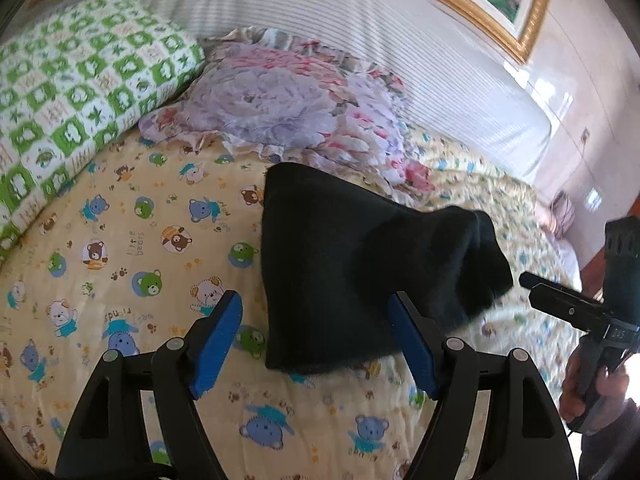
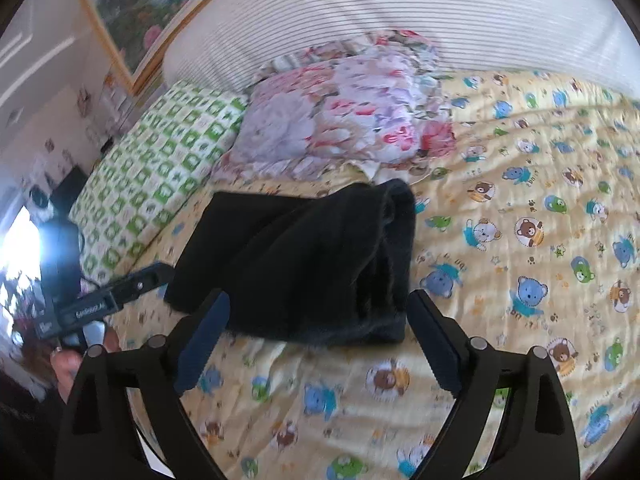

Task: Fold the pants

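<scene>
While both grippers' jaws gape empty over folded pants (image 1: 352,280), only the right view shows a window (image 2: 20,248).

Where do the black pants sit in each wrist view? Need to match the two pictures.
Left wrist: black pants, folded, centre, on the bear-print quilt, just past the open left gripper.
Right wrist: black pants centre, slightly left, just past the open right gripper.
Shared landmark: floral pillow, right behind the pants in both views.
</scene>
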